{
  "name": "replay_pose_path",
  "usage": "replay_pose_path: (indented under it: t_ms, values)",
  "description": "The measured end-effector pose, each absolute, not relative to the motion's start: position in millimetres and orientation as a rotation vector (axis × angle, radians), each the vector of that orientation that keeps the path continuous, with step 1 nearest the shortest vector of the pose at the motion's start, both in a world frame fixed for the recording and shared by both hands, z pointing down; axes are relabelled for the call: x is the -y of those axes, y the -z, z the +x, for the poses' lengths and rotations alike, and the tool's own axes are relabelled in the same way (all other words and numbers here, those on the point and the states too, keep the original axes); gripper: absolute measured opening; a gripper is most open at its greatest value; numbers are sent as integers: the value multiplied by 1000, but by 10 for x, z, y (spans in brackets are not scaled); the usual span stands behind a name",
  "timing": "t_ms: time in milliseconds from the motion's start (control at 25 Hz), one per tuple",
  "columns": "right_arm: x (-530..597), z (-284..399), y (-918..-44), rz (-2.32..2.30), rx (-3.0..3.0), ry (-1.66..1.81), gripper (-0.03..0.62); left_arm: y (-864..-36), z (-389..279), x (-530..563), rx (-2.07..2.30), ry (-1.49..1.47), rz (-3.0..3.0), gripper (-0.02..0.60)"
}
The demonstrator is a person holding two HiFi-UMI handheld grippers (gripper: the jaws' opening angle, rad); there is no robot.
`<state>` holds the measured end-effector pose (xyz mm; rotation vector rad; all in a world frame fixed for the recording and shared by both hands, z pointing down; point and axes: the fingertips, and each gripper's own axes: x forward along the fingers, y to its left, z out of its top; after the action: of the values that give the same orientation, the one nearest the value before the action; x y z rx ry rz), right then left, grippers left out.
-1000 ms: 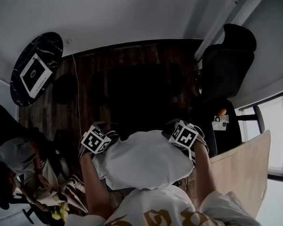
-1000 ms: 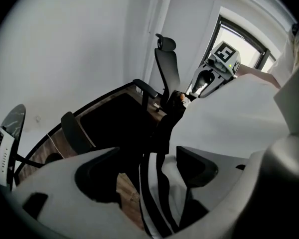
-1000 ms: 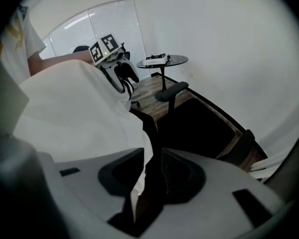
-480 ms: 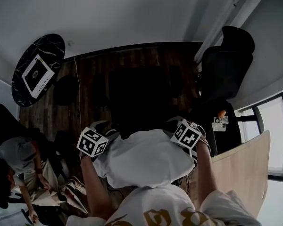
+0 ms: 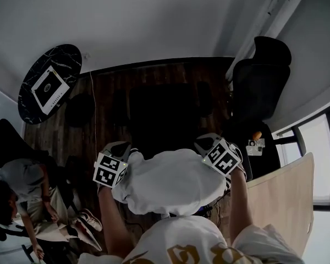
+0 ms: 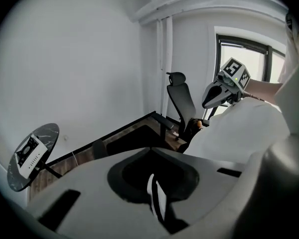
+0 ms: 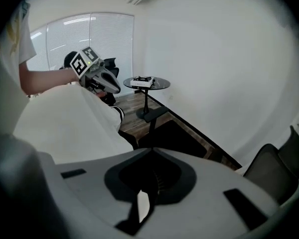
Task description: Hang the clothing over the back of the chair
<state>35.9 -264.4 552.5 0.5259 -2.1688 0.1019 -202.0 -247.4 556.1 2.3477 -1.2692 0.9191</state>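
A white garment (image 5: 170, 180) hangs bunched between my two grippers, close in front of the person's body. My left gripper (image 5: 124, 150) holds its left edge and my right gripper (image 5: 202, 146) its right edge. Both sets of jaws have just been closing. In the left gripper view the jaws (image 6: 156, 203) are shut on a thin white fold of cloth. The right gripper view shows the same at its jaws (image 7: 144, 203). A black office chair (image 5: 261, 87) stands at the far right by the wall, also visible in the left gripper view (image 6: 182, 101).
A round black marble table (image 5: 49, 81) with a white-framed item stands far left. A person (image 5: 16, 197) crouches at the lower left on the wooden floor. A dark rectangular patch (image 5: 165, 111) lies ahead. A pale wooden board (image 5: 280, 197) is at the right, by the window.
Both grippers have lifted a little with the white garment between them. The view has tilted slightly, and the person at the lower left has shifted.
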Motion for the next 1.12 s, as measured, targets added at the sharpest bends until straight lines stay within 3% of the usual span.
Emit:
replay_pose_path:
  t_ms: [640,1120]
  values:
    - [2182,377,-4646,753,2358,-68,12,-4823,-1933,1929,1419,-427,2387,20]
    - [1598,334,-4192,970,2520,-97,12,-4528,-1922,1212,1480,-261,2422,20]
